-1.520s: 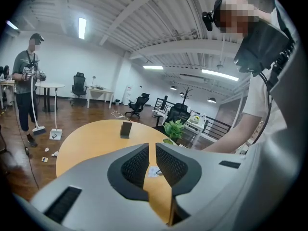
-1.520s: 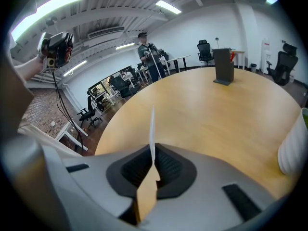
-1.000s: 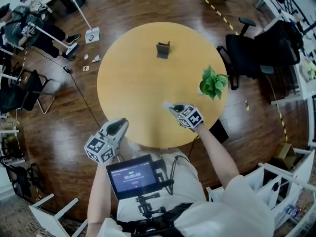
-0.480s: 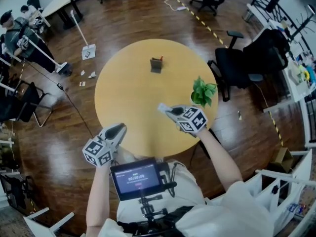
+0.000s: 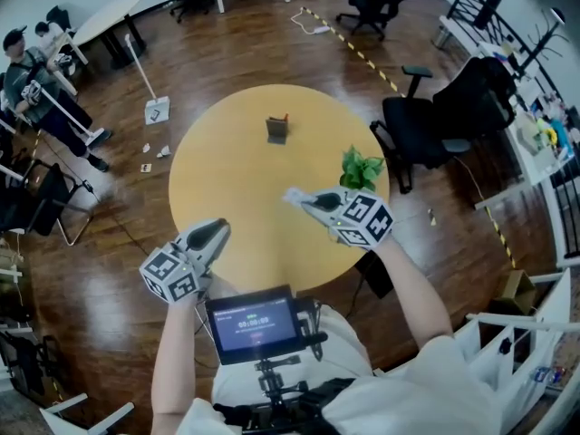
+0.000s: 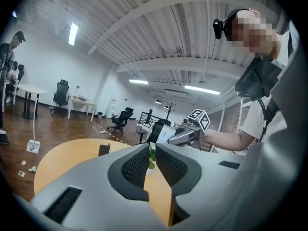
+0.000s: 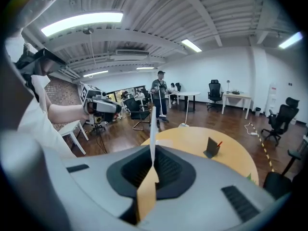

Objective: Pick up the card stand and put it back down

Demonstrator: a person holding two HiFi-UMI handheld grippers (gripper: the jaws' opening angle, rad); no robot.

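Dark wood flooring (image 5: 272, 34) runs through an open office, and a round yellow wooden table (image 5: 227, 188) fills the middle of it, just ahead of both grippers. A small green leafy plant (image 5: 361, 168) stands on the table just beyond the right gripper (image 5: 310, 200).

That gripper's jaws are clamped together on a thin white card (image 5: 292, 194), which sticks out past their tips. The left gripper (image 5: 216, 232) hovers at the near table edge with its jaws slightly apart and nothing between them.

The small dark grey card stand (image 5: 276, 129) with a red tip sits upright on the far side of the table, well ahead of both grippers, touched by neither.

As I judge it, the lift and set-down are either wholly ahead or already finished.

Only the square black-and-white markers on the gripper cubes are legible. The digits on the chest screen (image 5: 251, 322) are too small to read.
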